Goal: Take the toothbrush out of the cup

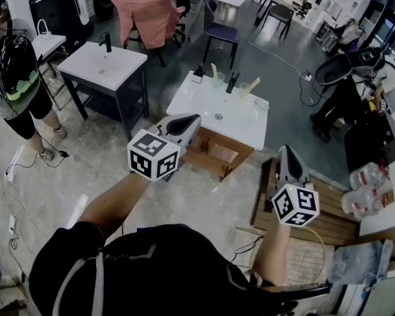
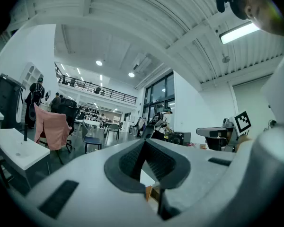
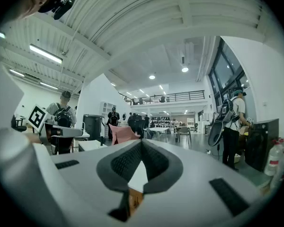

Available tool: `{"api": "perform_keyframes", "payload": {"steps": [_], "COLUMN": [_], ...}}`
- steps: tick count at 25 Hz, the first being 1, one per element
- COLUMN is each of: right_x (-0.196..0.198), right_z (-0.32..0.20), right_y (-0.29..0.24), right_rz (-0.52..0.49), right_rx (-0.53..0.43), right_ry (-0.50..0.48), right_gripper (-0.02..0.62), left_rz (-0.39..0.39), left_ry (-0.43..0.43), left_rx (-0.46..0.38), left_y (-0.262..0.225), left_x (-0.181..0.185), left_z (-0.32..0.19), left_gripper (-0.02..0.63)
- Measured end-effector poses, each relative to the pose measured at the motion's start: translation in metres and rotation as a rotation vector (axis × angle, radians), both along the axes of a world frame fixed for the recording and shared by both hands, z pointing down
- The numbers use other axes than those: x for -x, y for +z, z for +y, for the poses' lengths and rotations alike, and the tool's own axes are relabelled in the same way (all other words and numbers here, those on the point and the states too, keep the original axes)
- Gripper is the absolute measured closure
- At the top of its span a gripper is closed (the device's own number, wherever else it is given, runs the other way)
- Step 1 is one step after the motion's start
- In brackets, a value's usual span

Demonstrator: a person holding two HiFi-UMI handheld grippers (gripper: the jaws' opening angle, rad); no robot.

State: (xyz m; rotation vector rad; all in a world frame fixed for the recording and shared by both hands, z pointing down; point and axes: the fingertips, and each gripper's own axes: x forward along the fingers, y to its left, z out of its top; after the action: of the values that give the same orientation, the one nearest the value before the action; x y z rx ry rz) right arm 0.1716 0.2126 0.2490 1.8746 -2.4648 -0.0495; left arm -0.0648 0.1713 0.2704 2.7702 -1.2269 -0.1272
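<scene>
A white sink basin [image 1: 204, 107] stands ahead of me in the head view. At its back edge are two pale cups: one [image 1: 218, 80] left of the black tap [image 1: 232, 82] with a toothbrush [image 1: 214, 70] sticking up from it, the other [image 1: 244, 91] right of the tap with a toothbrush [image 1: 254, 83] leaning right. My left gripper [image 1: 196, 118] is held level just short of the basin's front left corner, its jaws shut and empty. My right gripper [image 1: 284, 149] hovers to the right of the basin, also shut and empty. Both gripper views show closed pads [image 2: 132, 160] [image 3: 156, 162] and the hall beyond.
A second sink [image 1: 102, 64] stands to the left, with a person [image 1: 16, 78] beside it. A chair draped in pink cloth [image 1: 148, 18] is behind. A wooden crate [image 1: 217, 153] sits under the basin, a slatted wooden bench [image 1: 329, 219] and plastic bottles [image 1: 368, 183] are at right. Another person [image 1: 355, 84] stands at far right.
</scene>
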Motion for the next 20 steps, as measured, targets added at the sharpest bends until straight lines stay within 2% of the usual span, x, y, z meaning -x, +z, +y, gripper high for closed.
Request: {"api": "perform_keyframes", "payload": {"steps": [16, 20], "right_x": [0.007, 0.017], "right_z": [0.012, 0.014], "right_y": [-0.008, -0.010], "right_rz": [0.004, 0.003], "right_rx": [-0.033, -0.023], "right_ry": [0.035, 0.033], "right_gripper": [0.591, 0.591], "left_rz": [-0.023, -0.025], "left_ry": [-0.058, -0.044], "left_rx": [-0.039, -0.044], "left_y": [-0.005, -0.005], "left_x": [0.022, 0.028], "left_z": [0.011, 0.015], "left_gripper": [0.602, 0.601]}}
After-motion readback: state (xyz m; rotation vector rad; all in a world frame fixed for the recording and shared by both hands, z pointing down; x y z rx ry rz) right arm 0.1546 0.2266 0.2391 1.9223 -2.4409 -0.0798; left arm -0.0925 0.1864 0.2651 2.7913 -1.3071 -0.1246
